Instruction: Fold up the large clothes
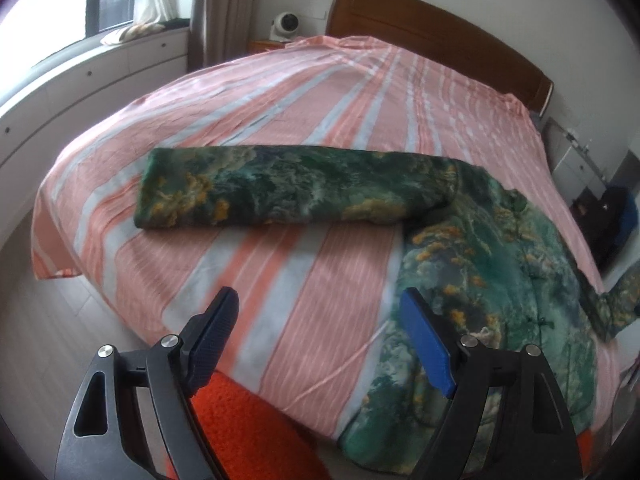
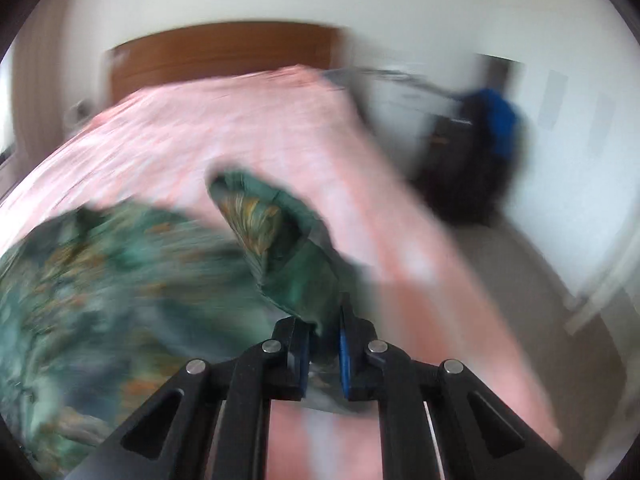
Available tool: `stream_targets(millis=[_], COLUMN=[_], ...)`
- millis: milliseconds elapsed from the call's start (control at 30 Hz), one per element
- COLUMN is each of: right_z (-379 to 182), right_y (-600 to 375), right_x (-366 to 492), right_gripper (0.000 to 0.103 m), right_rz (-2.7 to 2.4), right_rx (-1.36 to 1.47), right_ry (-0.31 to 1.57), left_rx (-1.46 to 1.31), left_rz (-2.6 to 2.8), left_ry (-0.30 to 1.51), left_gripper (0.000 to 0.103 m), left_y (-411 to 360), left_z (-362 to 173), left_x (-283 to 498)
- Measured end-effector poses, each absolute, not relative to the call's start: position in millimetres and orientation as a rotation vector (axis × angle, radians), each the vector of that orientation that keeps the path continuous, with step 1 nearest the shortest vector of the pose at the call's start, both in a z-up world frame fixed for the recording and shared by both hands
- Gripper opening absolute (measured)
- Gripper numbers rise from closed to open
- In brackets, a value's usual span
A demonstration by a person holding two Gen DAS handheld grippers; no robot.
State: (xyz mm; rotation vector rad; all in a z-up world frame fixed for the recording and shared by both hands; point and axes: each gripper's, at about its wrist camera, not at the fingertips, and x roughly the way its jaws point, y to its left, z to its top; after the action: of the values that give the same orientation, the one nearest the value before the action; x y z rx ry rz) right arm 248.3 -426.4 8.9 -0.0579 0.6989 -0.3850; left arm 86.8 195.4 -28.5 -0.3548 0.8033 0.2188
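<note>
Left wrist view: a green printed garment [image 1: 460,240] is seen lying on a pink striped bedspread [image 1: 304,120]; one sleeve [image 1: 280,188] is laid flat across the middle of the frame, the body fills the lower right.
Right wrist view: heavily blurred; a fold of the same garment [image 2: 280,248] is seen bunched at frame centre, a detail not given by the other camera.
Left gripper [image 1: 320,336]: jaws are spread wide at the bottom of the frame, nothing between them, pads clear of the cloth.
Right gripper [image 2: 324,344]: jaws are drawn close together and clamped on green fabric at lower centre.
Edges: the bedspread's left edge is seen hanging toward the floor [image 1: 44,320] at lower left; a wooden headboard [image 1: 440,36] closes the upper right.
Open room: bare bedspread is left above the sleeve and between sleeve and left gripper.
Other: an orange textile [image 1: 248,432] is seen at the bottom edge; a dark bag [image 2: 476,148] stands at the right, beside the bed.
</note>
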Motion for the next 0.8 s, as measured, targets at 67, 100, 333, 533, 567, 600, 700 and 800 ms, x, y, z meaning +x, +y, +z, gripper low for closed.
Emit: stream_targets(millis=[67,100,333,533,567,600,700,800], right_z=[3,-5,-52,-53,-57,-60,-69,-76], right_y=[-478,-501,-532,-384,-366,-347,-311,-306], right_x=[219,207,122,78,76,76,72,70], right_gripper=[0.012,0.021,0.055,0.083,0.083,0.083,0.083,0.083], right_rz=[-0.561,-0.633,-0.788,-0.250,-0.194,-0.135,-0.079,-0.070], right_rx=[-0.045,-0.026,0.169,0.335,0.341,0.340,0.278,0.241], right_ry=[0.724,0.755,0.816,0.741,0.752,0.768,0.790,0.814], left_rx=[-0.345,-0.335,-0.293,-0.226,-0.222,-0.217,-0.200,-0.199], left_rz=[0.188,0.177,0.086,0.008,-0.002,-0.012,-0.020,-0.016], left_ry=[0.808,0.815,0.853,0.895,0.898,0.897,0.894,0.898], left_gripper=[0.084,0.084,0.085,0.087,0.087,0.087,0.088,0.088], left_y=[181,173,133,101,97,93,88,89], left_z=[-32,-35,-42,-41,-41,-40,-39,-43], left_x=[97,102,111,114,114,112,106,100])
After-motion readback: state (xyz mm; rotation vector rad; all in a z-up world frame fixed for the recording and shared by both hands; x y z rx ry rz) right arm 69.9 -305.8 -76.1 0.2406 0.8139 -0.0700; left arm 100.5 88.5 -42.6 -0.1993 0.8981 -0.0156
